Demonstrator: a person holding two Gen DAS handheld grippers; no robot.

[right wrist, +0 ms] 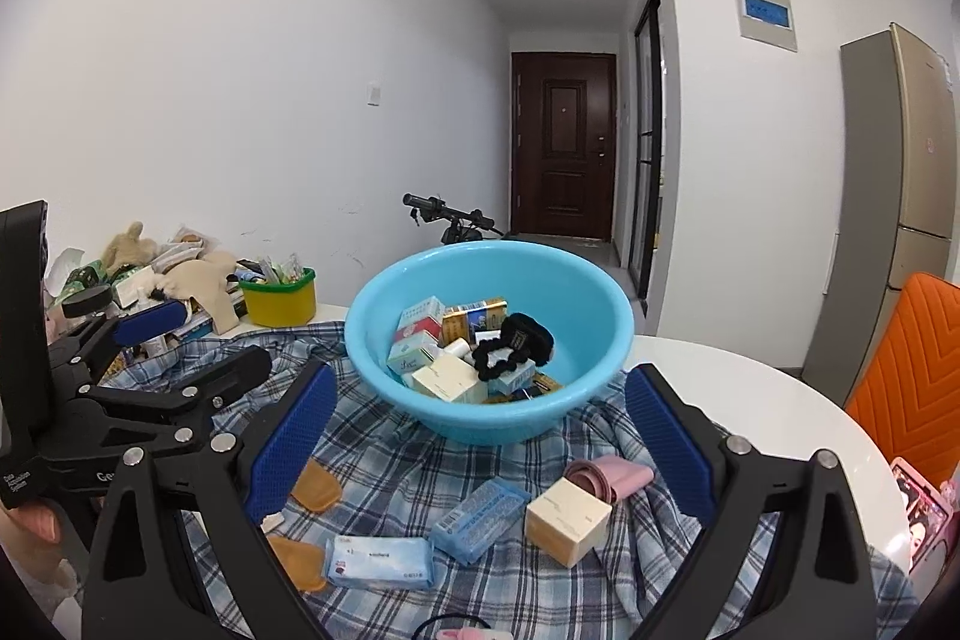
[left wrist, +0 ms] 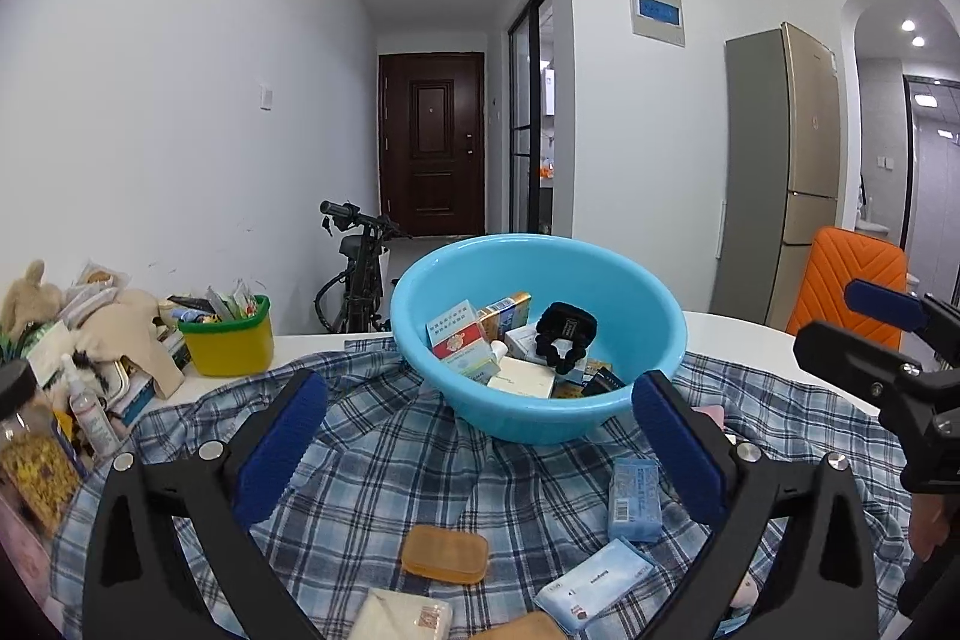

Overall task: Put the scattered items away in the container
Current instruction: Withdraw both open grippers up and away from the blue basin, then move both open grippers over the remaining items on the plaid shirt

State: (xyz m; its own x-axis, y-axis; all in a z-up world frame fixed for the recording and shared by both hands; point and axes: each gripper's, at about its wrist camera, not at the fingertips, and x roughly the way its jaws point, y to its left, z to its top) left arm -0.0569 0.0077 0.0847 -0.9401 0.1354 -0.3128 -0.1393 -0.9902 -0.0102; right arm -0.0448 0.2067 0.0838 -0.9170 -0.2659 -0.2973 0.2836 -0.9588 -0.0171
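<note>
Both the left gripper point(left wrist: 480, 436) and right gripper point(right wrist: 480, 430) gape empty, so grabbing the cream cardboard box point(right wrist: 567, 520) at lower right could snag the rumpled blue plaid cloth point(right wrist: 390, 466) and tug the round light-blue plastic basin point(right wrist: 612, 340).

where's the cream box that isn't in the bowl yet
In the right wrist view the cream box lies on the plaid cloth, lower right, between the blue packet and the pink roll.

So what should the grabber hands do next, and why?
Probably lower the right gripper onto the cream box on the plaid cloth. Its jaws are open and empty, and that box sits between them, outside the blue basin.
</note>
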